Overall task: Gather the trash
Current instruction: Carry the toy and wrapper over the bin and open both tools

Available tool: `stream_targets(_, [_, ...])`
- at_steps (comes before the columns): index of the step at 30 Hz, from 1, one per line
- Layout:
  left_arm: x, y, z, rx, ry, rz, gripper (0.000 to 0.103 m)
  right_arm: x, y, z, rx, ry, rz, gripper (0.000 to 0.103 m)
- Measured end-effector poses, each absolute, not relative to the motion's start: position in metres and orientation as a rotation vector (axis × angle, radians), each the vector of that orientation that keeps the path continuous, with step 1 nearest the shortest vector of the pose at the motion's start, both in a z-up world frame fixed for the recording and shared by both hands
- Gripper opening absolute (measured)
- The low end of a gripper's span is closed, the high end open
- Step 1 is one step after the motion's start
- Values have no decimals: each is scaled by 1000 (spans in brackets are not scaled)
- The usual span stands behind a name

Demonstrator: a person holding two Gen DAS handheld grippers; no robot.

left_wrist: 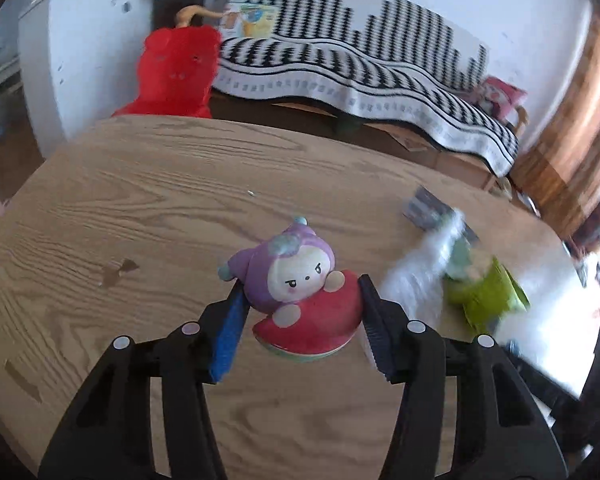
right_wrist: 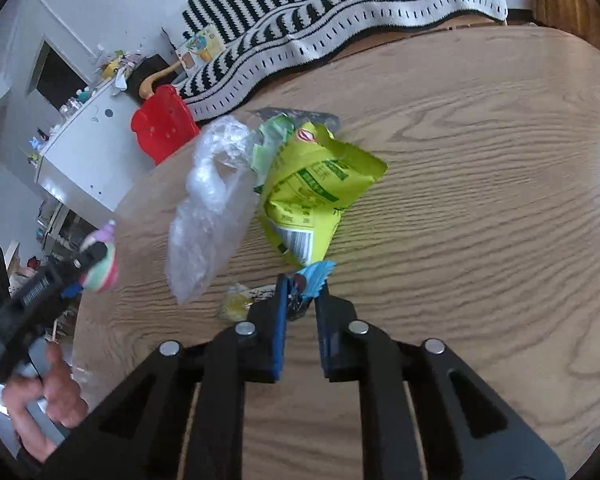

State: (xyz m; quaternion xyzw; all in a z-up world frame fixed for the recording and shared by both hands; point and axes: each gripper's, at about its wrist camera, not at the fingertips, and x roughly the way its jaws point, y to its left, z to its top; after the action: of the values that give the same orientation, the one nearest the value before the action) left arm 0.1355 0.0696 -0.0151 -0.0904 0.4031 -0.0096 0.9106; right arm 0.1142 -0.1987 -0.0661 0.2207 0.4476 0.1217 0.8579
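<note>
My left gripper (left_wrist: 302,285) is shut on a plush toy (left_wrist: 300,320) with a purple hood and a red body, held above the wooden table (left_wrist: 140,200). In the right wrist view the same toy (right_wrist: 104,272) hangs at the far left in that gripper, with a person's hand (right_wrist: 56,392) below it. My right gripper (right_wrist: 302,288) is shut on a small blue wrapper (right_wrist: 318,274) low over the table. Just beyond it lie a green snack bag (right_wrist: 312,184), a crumpled clear plastic bag (right_wrist: 212,208) and a small yellow wrapper (right_wrist: 236,302).
A grey foil wrapper (right_wrist: 296,114) lies behind the green bag. Past the table's far edge stand a red chair (left_wrist: 176,72), a white cabinet (left_wrist: 88,40) and a sofa under a black-and-white blanket (left_wrist: 360,76). Bare tabletop (right_wrist: 480,200) stretches to the right.
</note>
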Motion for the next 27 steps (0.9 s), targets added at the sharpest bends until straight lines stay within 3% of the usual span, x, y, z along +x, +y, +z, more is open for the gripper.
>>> stream_targets(12, [81, -67, 1, -75, 824, -277, 53, 13, -293, -5, 304, 820, 108, 11])
stream_targets(27, [-43, -324, -8, 158, 815, -750, 54, -151, -527, -15, 388, 779, -354, 11])
